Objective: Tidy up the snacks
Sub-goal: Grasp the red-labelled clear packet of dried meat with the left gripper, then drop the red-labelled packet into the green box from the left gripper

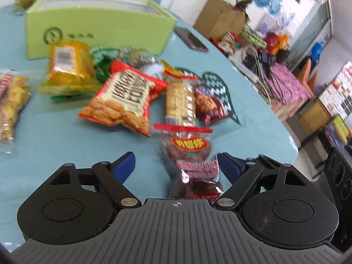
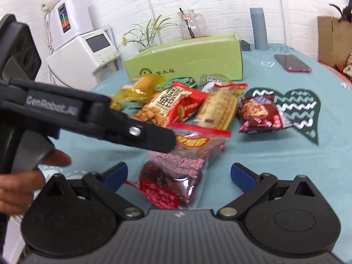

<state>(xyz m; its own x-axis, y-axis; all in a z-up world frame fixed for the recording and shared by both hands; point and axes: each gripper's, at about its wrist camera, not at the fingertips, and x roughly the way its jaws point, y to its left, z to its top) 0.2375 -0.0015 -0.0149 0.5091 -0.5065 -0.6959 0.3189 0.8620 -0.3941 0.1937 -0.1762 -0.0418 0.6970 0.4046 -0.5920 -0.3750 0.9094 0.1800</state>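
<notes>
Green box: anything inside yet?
Cannot tell. The green box shows only its front wall and a strip of pale inner wall; its floor is hidden in both views. The snack packets lie outside, in front.

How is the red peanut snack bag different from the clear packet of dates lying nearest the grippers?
The peanut bag is opaque red and cream, with big printed characters; the date packet is see-through, showing dark fruit inside. The peanut bag lies in the pile, overlapping other snacks; the date packet lies nearer, between the open fingers of the left gripper. Both lie flat on the blue tablecloth, outside the green box.
</notes>
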